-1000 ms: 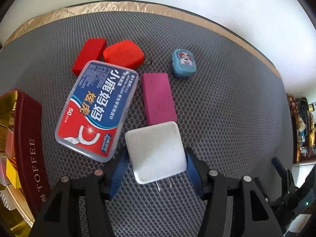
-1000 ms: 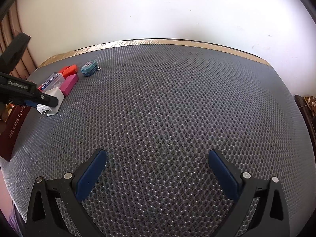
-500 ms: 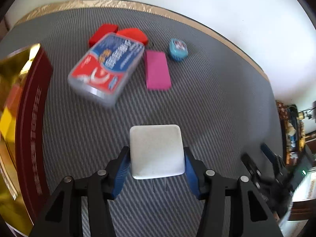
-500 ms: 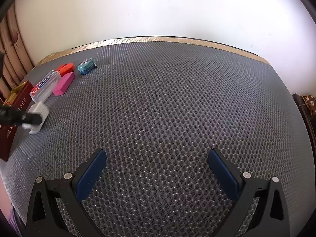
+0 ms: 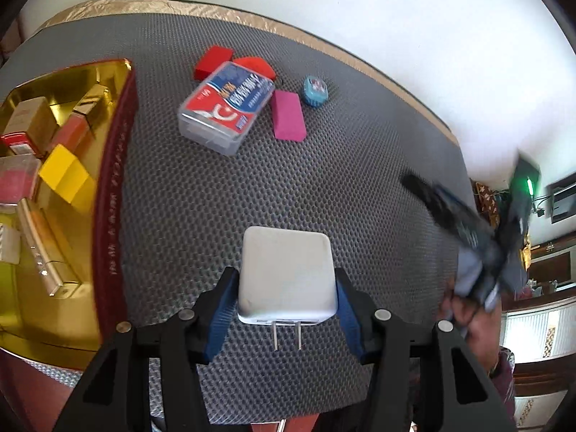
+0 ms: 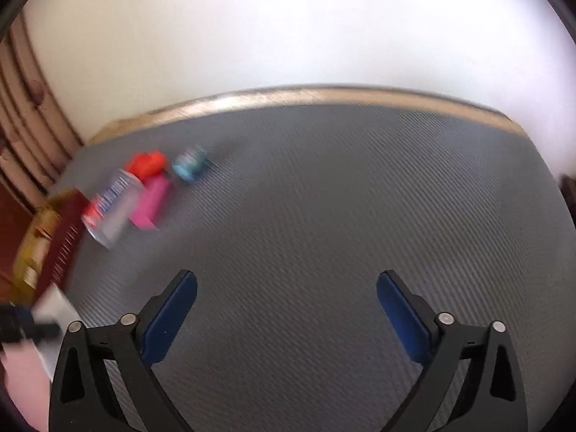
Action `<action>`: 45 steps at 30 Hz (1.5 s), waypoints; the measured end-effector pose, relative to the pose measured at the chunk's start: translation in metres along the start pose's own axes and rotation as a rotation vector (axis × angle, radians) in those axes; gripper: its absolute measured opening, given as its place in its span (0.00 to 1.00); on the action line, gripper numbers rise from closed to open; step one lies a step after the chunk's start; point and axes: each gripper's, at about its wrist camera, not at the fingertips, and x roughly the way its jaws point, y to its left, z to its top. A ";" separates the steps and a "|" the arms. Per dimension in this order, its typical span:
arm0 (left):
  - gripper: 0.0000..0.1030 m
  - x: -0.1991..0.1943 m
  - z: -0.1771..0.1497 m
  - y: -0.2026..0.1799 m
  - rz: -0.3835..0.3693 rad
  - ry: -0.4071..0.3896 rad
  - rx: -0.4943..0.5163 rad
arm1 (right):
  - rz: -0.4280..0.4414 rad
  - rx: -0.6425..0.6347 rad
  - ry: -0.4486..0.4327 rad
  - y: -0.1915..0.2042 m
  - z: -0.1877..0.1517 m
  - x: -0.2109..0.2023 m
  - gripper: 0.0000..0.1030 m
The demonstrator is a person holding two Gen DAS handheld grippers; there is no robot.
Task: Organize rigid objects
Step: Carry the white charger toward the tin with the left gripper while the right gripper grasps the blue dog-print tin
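My left gripper (image 5: 286, 288) is shut on a white plug adapter (image 5: 286, 275), prongs toward the camera, held above the grey mat near its front edge. A gold-lined toffee tin (image 5: 115, 187) with several small boxes inside lies to the left. On the mat further back lie a clear floss box (image 5: 226, 106), a pink block (image 5: 288, 115), two red blocks (image 5: 212, 61) and a small blue tin (image 5: 315, 90). My right gripper (image 6: 286, 309) is open and empty over the mat; it shows blurred in the left wrist view (image 5: 468, 223). The same objects appear blurred at left: floss box (image 6: 111, 208), pink block (image 6: 151, 203).
The grey honeycomb mat (image 5: 360, 165) has a gold strip along its far edge against a white wall. The tin's dark red wall (image 6: 64, 248) stands at the mat's left side. Furniture shows beyond the right edge (image 5: 540, 288).
My left gripper has pulled back and lifted with the adapter, away from the floss box and toward the tin side. My right gripper has swung left; its view is blurred.
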 end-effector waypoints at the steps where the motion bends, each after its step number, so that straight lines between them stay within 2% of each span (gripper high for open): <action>1: 0.52 -0.005 0.001 0.004 0.001 -0.009 -0.002 | 0.014 -0.014 0.008 0.010 0.012 0.007 0.84; 2: 0.52 -0.010 0.002 0.007 0.001 -0.016 -0.005 | 0.033 -0.017 0.022 0.018 0.024 0.015 0.75; 5: 0.52 -0.022 0.003 0.016 -0.005 -0.041 -0.019 | 0.099 0.015 0.066 0.037 0.052 0.040 0.68; 10: 0.52 -0.045 0.003 0.038 0.002 -0.086 -0.048 | 0.081 -0.015 0.097 0.064 0.071 0.071 0.68; 14: 0.52 -0.070 -0.002 0.055 0.012 -0.120 -0.060 | 0.054 -0.008 0.112 0.070 0.083 0.086 0.68; 20: 0.52 -0.096 -0.004 0.083 0.025 -0.146 -0.095 | -0.006 -0.058 0.166 0.087 0.087 0.112 0.66; 21: 0.52 -0.098 -0.003 0.088 0.033 -0.153 -0.103 | -0.003 -0.059 0.180 0.089 0.087 0.116 0.62; 22: 0.52 -0.100 -0.003 0.092 0.037 -0.154 -0.105 | 0.007 -0.060 0.201 0.090 0.085 0.122 0.49; 23: 0.52 -0.102 -0.003 0.096 0.039 -0.154 -0.107 | -0.005 -0.071 0.197 0.092 0.085 0.123 0.44; 24: 0.52 -0.105 -0.005 0.102 0.043 -0.155 -0.116 | -0.014 -0.088 0.186 0.094 0.084 0.122 0.40; 25: 0.52 -0.108 -0.006 0.105 0.048 -0.155 -0.119 | -0.018 -0.097 0.183 0.094 0.083 0.122 0.31; 26: 0.52 -0.110 -0.008 0.109 0.057 -0.154 -0.119 | -0.014 -0.095 0.179 0.094 0.083 0.120 0.28; 33: 0.52 -0.119 -0.023 0.133 0.104 -0.158 -0.153 | 0.061 -0.034 0.134 0.060 0.062 0.080 0.28; 40: 0.52 -0.128 -0.037 0.153 0.141 -0.163 -0.178 | 0.139 0.034 0.063 0.032 0.010 0.005 0.28; 45: 0.52 -0.125 -0.045 0.158 0.148 -0.152 -0.196 | 0.157 0.096 0.057 0.017 -0.024 -0.019 0.28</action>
